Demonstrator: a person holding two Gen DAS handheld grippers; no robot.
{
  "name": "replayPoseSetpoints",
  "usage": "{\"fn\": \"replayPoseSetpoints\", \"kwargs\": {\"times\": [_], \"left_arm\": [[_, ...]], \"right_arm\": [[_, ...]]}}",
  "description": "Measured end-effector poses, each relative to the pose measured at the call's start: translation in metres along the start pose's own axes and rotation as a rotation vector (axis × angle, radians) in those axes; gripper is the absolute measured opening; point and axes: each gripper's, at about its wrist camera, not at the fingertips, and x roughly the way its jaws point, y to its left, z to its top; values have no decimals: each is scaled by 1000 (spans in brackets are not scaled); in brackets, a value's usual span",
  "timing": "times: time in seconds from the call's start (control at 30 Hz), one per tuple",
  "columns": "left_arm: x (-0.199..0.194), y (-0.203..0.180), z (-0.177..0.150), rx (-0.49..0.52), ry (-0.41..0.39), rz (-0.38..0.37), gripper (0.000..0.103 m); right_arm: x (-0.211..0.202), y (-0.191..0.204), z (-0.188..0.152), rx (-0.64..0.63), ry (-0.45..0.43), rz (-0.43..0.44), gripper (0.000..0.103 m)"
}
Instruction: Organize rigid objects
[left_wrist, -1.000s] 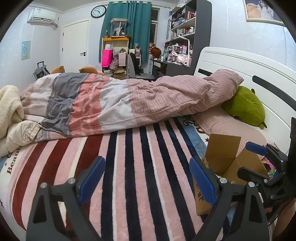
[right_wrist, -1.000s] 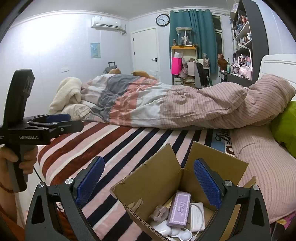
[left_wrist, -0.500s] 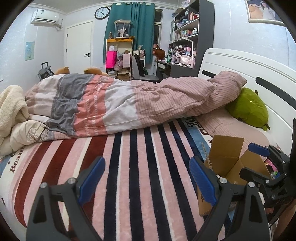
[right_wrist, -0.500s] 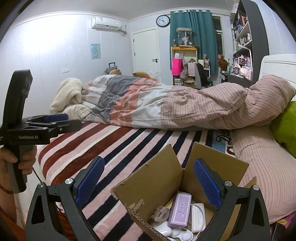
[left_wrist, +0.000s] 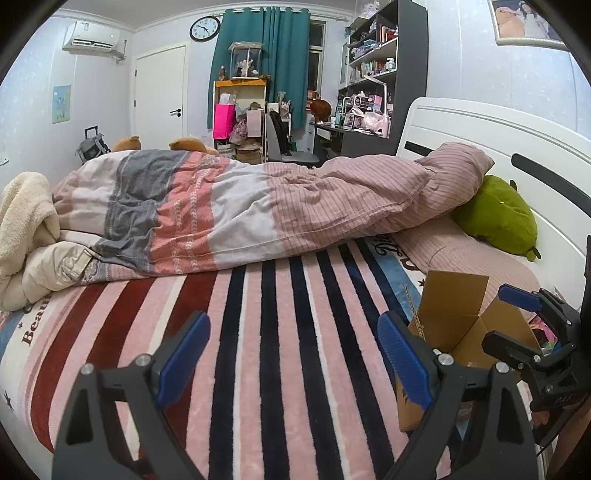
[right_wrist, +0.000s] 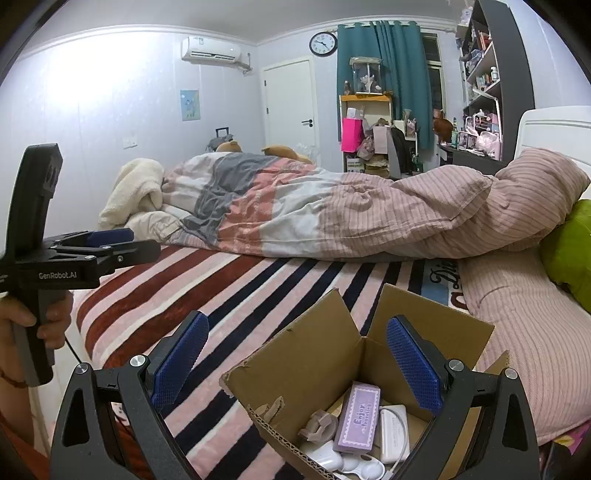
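An open cardboard box (right_wrist: 317, 362) stands on the striped blanket near the bed's front edge; it also shows in the left wrist view (left_wrist: 454, 314). Inside lie a purple box (right_wrist: 357, 417), a white power bank (right_wrist: 393, 428), a tape dispenser (right_wrist: 319, 428) and white plastic pieces (right_wrist: 332, 458). My right gripper (right_wrist: 295, 365) is open and empty, just above the box's near side. My left gripper (left_wrist: 293, 358) is open and empty over the bare blanket, left of the box. It shows from the side in the right wrist view (right_wrist: 107, 245).
A rolled duvet (left_wrist: 258, 206) lies across the far half of the bed. A green plush pillow (left_wrist: 498, 218) rests by the white headboard (left_wrist: 517, 147). A cream fleece (left_wrist: 22, 214) is bunched at the far left. Shelves and a desk stand behind.
The left wrist view has shifted slightly, so the room looks a little lower and to the right. The box, its contents and both open grippers stay as they were.
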Motion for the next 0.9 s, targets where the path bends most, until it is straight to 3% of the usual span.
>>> {"fn": "replayPoseSetpoints", "kwargs": {"times": [0.9], "left_arm": [[-1,0,0,4,-1,4,91]], "right_arm": [[0,0,0,0,-1,-1,97]]}}
